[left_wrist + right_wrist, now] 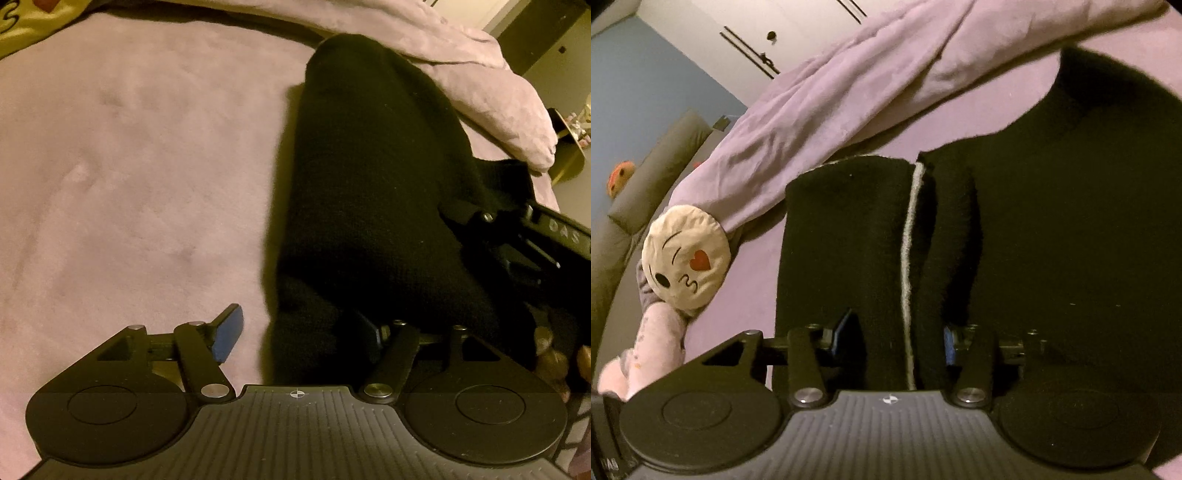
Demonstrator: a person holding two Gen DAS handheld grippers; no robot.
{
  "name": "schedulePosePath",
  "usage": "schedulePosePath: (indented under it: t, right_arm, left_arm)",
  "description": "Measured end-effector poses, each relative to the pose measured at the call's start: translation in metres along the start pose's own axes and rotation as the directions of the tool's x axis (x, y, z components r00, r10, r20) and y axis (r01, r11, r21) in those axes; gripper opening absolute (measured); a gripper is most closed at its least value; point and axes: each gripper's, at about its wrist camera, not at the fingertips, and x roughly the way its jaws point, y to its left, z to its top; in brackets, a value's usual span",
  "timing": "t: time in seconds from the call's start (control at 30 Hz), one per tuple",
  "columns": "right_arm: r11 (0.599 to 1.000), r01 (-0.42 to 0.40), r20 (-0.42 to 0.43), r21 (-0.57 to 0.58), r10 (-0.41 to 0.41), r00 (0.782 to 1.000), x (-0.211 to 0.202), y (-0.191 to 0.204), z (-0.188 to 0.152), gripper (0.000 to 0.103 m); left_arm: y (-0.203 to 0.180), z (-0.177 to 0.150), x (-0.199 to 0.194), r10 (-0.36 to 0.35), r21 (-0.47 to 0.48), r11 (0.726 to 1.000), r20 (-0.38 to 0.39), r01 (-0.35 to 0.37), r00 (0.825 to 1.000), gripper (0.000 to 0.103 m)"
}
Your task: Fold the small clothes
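A mauve bed (129, 166) carries one black garment (369, 184). Its near edge lies between the left gripper (303, 332)'s spread jaws, which do not pinch it. The right gripper (890, 332)'s jaws straddle a folded, pale-seamed part; whether they pinch it I cannot tell. One emoji cushion (685, 258) lies aside.

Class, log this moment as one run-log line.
left gripper: open, astride black garment | right gripper: around garment's folded edge, grip unclear | surface: purple bedspread

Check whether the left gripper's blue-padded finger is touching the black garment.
Apart. The left wrist view shows the blue-padded finger standing clear of the black garment, with a strip of pink bedcover visible between them.
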Motion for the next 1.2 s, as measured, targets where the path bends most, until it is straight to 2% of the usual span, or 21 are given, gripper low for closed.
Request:
schedulePosePath:
  t: [0.03,0.13,0.2,0.27,0.43,0.5,0.57,0.6,0.7,0.77,0.83,0.9,1.0,1.07,1.13,1.2]
  right_arm:
    - [1.0,-0.004,-0.003,0.012,0.004,1.0,0.002,0.001,0.001,0.047]
    - [1.0,0.013,-0.006,-0.01,-0.013,1.0,0.007,0.009,0.004,0.027]
    - [0.99,0.066,0.021,-0.124,-0.064,0.998,0.003,0.027,0.002,0.023]
    - [0.962,0.119,0.058,-0.247,-0.108,0.992,-0.003,0.049,0.001,0.021]
    - [0.858,0.209,0.207,-0.469,-0.124,0.971,-0.037,0.096,0.006,0.019]
    - [0.787,0.28,0.273,-0.549,-0.148,0.95,-0.049,0.109,0.007,0.019]
    - [0.696,0.357,0.337,-0.623,-0.173,0.926,-0.059,0.117,0.005,0.019]
    - [0.668,0.388,0.36,-0.635,-0.188,0.914,-0.064,0.117,0.005,0.019]
    - [0.542,0.488,0.428,-0.685,-0.244,0.87,-0.074,0.109,0.004,0.018]
    - [0.504,0.531,0.449,-0.681,-0.285,0.847,-0.081,0.096,0.005,0.018]
    - [0.452,0.586,0.487,-0.672,-0.326,0.81,-0.085,0.08,0.006,0.018]
    - [0.442,0.613,0.501,-0.655,-0.354,0.79,-0.086,0.066,0.01,0.018]
    - [0.36,0.658,0.529,-0.661,-0.399,0.749,-0.079,0.044,0.006,0.018]
    - [0.359,0.674,0.523,-0.646,-0.435,0.733,-0.074,0.025,0.008,0.018]
    - [0.322,0.695,0.532,-0.643,-0.464,0.708,-0.066,0.008,0.005,0.018]
    - [0.331,0.695,0.515,-0.638,-0.489,0.704,-0.059,-0.007,0.008,0.018]
  left_arm:
    - [0.001,0.0,0.0,0.001,-0.002,1.0,0.0,-0.001,1.0,0.073]
    - [0.003,0.0,-0.001,0.011,-0.01,1.0,-0.001,-0.011,1.0,0.077]
    - [0.004,0.0,-0.003,0.011,-0.015,1.0,-0.003,-0.011,1.0,0.08]
    - [0.004,0.0,-0.005,0.016,-0.017,1.0,-0.009,-0.016,1.0,0.081]
    - [0.005,-0.004,-0.017,0.007,-0.031,0.999,0.003,-0.007,1.0,0.085]
    - [0.002,-0.007,-0.018,-0.002,-0.027,1.0,-0.006,0.002,1.0,0.086]
    - [-0.002,-0.01,-0.019,-0.012,-0.011,1.0,-0.019,0.011,1.0,0.087]
    - [-0.006,-0.011,-0.017,-0.004,0.003,1.0,-0.028,0.005,1.0,0.087]
    - [-0.014,-0.012,-0.015,-0.027,0.016,1.0,-0.028,0.027,0.999,0.088]
    - [-0.019,-0.011,-0.013,-0.052,0.01,0.999,-0.028,0.053,0.998,0.089]
    - [-0.03,-0.01,-0.011,-0.066,0.022,0.998,-0.025,0.066,0.998,0.09]
    - [-0.041,-0.011,-0.009,-0.078,0.045,0.996,-0.026,0.079,0.997,0.091]
    - [-0.054,-0.012,-0.004,-0.073,0.082,0.994,-0.03,0.075,0.997,0.091]
    - [-0.06,-0.013,-0.003,-0.073,0.098,0.992,-0.03,0.076,0.997,0.09]
    - [-0.062,-0.012,-0.001,-0.068,0.107,0.992,-0.031,0.07,0.997,0.09]
    - [-0.064,-0.011,0.001,-0.073,0.108,0.991,-0.036,0.077,0.997,0.09]
